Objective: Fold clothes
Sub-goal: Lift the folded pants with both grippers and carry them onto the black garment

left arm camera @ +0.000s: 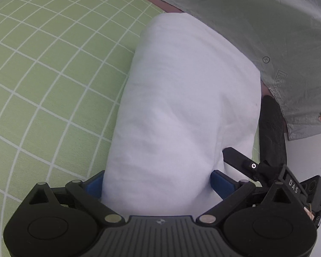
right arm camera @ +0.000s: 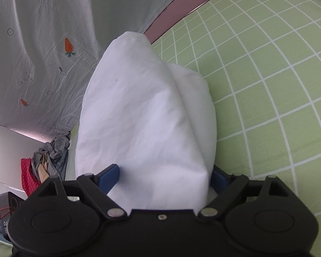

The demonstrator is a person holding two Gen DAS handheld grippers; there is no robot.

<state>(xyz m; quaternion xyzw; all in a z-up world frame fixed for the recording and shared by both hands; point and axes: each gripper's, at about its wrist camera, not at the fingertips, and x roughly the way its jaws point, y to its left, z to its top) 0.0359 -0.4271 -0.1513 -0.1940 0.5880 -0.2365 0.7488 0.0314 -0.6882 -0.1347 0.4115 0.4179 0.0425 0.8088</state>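
Now my left tool [left arm camera: 158,182] clamps its blue pads on the near end of the folded white cotton garment [left arm camera: 182,107], and my right tool [right arm camera: 164,177] clamps the same bundle [right arm camera: 143,117] likewise. It stretches away over the green bed sheet with white grid lines [left arm camera: 42,75]. Beyond hangs a grey carrot-printed sheet [right arm camera: 42,53]. Far left in the right view lies a crumpled grey and red clothes heap [right arm camera: 45,160].

The white garment [left arm camera: 182,107] is matt woven cloth, softly creased. The green checked sheet [left arm camera: 53,85] beneath is matt fabric, smooth. The left gripper [left arm camera: 158,182] shows matt black plastic, blue pads and dull metal pivot pins. The carrot-print cloth [right arm camera: 42,53] looks thin, wrinkled.
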